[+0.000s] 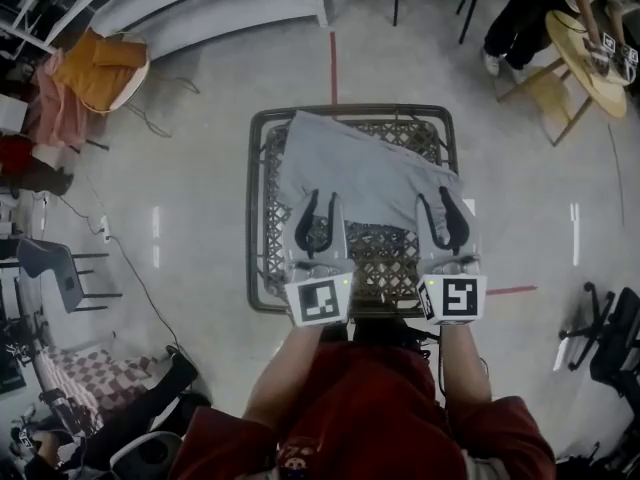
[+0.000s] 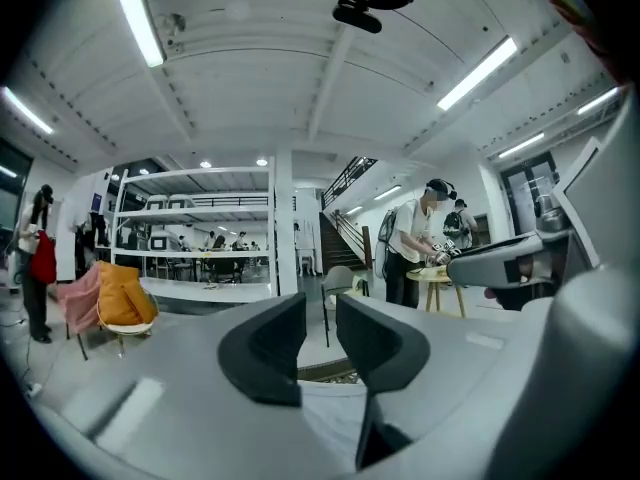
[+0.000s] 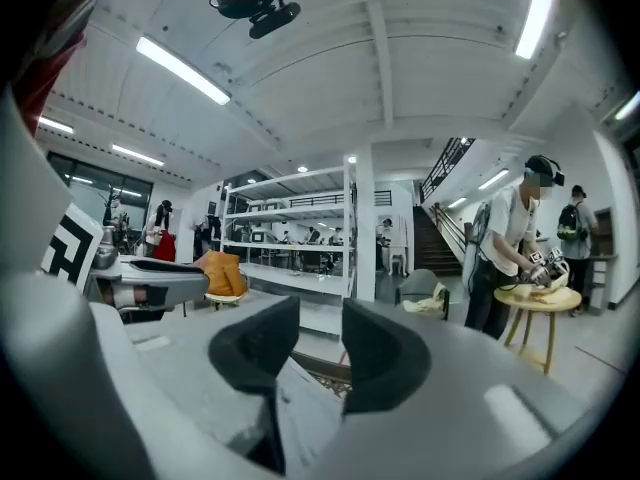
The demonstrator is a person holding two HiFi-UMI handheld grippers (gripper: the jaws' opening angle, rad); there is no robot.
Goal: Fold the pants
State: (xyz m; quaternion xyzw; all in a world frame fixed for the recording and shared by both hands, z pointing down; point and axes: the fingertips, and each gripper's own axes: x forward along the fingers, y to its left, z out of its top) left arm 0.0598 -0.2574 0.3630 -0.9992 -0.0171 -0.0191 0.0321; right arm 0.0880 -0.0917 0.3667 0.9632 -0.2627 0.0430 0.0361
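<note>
Left claw (image 1: pixel 322 203) clamped on near edge of grey pants (image 1: pixel 360 168); left gripper view shows cloth caught low in its grip. Pants run from both claws away across wire-mesh worktop (image 1: pixel 352 111), far part lying bunched on mesh. Right claw (image 1: pixel 437 203) clamped on same edge further right, cloth likewise low between jaws. Claws side by side, pointing level.
</note>
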